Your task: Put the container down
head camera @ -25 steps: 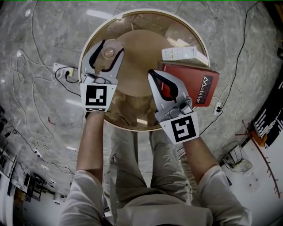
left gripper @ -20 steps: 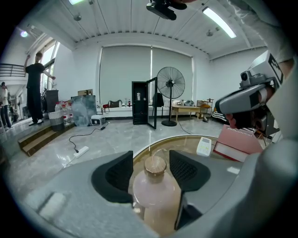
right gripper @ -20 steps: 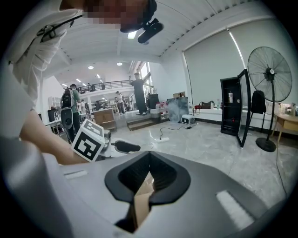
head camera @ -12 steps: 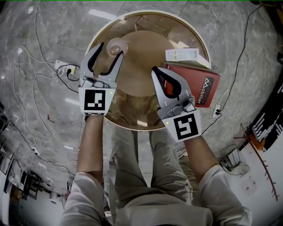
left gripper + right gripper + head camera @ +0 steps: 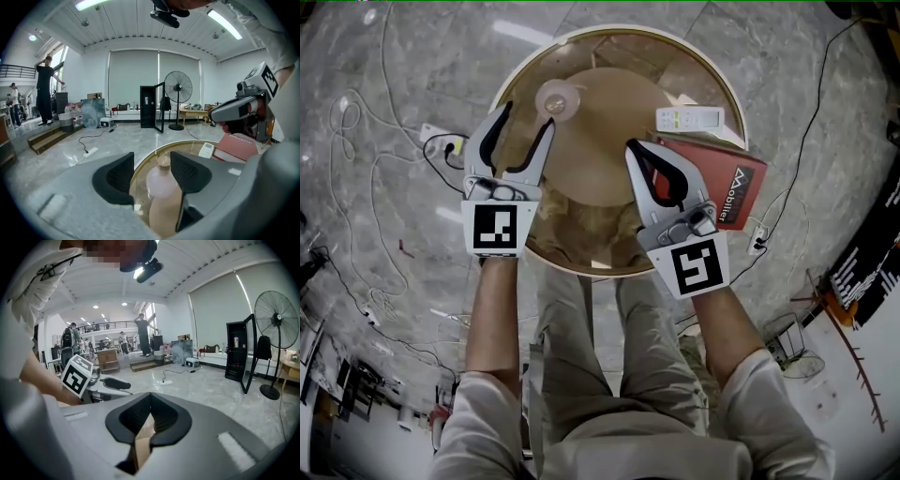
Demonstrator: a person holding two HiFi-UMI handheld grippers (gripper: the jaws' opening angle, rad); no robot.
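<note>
Left hand-held gripper (image 5: 530, 113) jaws apart; container (image 5: 556, 97) base hidden; right hand-held gripper (image 5: 633, 150) closed, empty.

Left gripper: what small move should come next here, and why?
Probably draw the left gripper straight back toward the person: its jaws stand apart and the container stands upright on the table just past them, so it looks released.
</note>
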